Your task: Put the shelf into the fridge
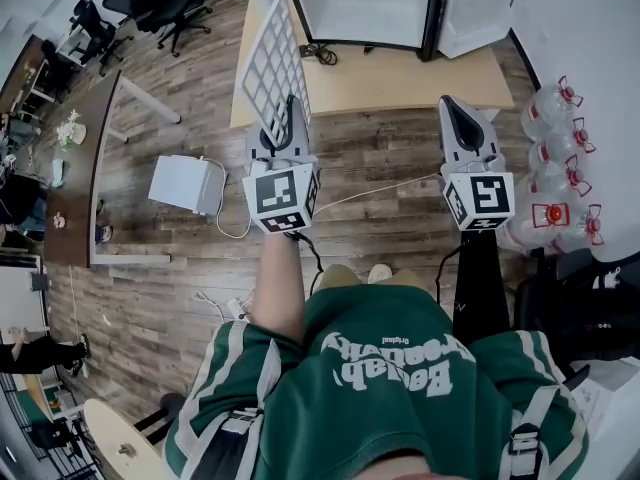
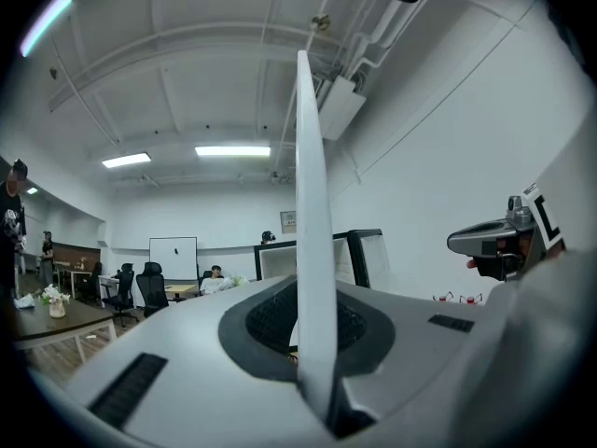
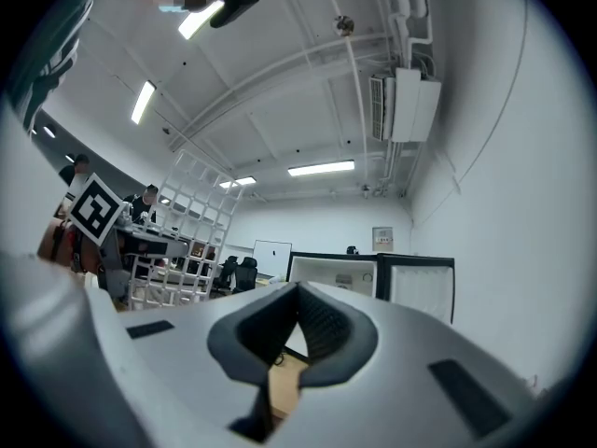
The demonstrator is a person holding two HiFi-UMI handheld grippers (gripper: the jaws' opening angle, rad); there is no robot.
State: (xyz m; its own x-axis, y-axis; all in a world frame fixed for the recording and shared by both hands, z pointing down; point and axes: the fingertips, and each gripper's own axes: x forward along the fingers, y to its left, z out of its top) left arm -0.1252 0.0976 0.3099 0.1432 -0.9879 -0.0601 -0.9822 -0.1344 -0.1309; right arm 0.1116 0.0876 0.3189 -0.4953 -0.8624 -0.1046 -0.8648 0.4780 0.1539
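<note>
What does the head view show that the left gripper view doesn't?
Only the head view shows the person's green shirt and a white box on the floor. Only the left gripper view shows the ceiling lights and a whiteboard. Both show the shelf clamped in the left claw, the open fridge and the right claw.

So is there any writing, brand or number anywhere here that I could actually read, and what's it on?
Green shirt: white print, upside down in the head view, too distorted to read with confidence.
Left cube and right cube: black-and-white square marker patterns, no words.
Framed wall sign: too small to read.
</note>
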